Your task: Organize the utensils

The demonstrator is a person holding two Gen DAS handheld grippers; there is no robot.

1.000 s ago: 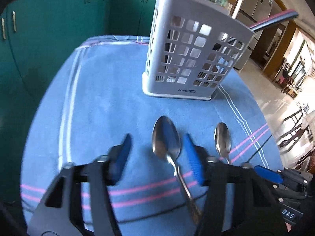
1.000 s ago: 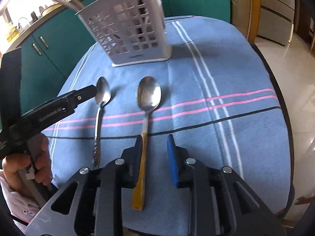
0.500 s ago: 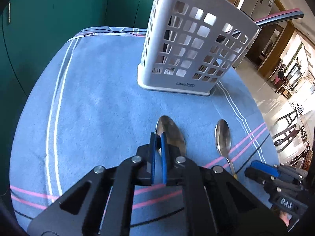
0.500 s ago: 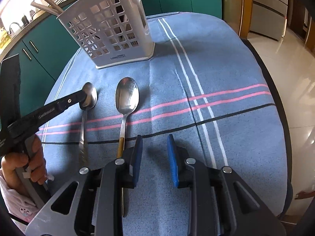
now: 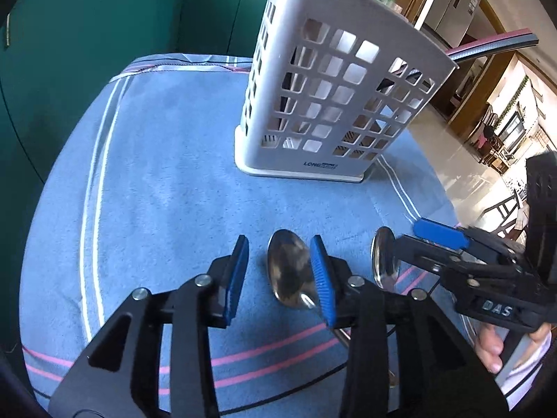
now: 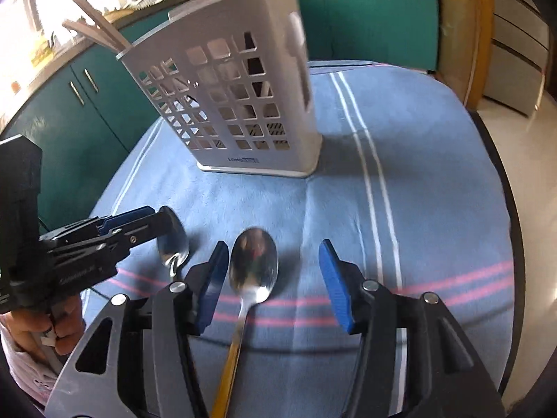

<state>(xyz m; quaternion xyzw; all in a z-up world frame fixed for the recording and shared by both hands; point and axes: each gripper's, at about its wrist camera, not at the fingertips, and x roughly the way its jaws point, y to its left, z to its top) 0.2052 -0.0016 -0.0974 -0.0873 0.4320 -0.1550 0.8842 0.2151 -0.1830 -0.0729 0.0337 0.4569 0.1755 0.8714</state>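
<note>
**Ana:** Two spoons are lying side by side on the blue striped cloth point(image 5: 156, 191), bowls pointing toward the white slotted caddy point(image 5: 330, 104). Why is each gripper sitting over one?

**Ben:** I'd say each hand is lining up its own pick. The left gripper point(image 5: 282, 278) is straddling the bowl of the left spoon point(image 5: 289, 271). The right gripper point(image 6: 273, 275) is straddling the yellow-handled spoon point(image 6: 254, 261). Both are tilting down at the cloth.

**Ana:** Are the blue pads pressing on anything?

**Ben:** No. Both pairs of jaws are opening, each with a spoon between them, and cloth is showing on either side of each bowl. On the right gripper the spoon is lying closer to the left-hand pad.

**Ana:** And the caddy?

**Ben:** It is standing upright beyond the spoons, well apart from them, probably waiting to receive them handle-down or bowl-down.

**Ana:** What are you failing to see?

**Ben:** The left spoon's handle is running under the gripper's finger, so its end is hiding. The caddy's top is getting cut off in both views. Pale sticks point(image 6: 94, 24) are poking out, but I cannot tell what they are, nor which compartment is free. The right view is blurring, and whether any fingertip is touching the cloth I cannot tell.
</note>
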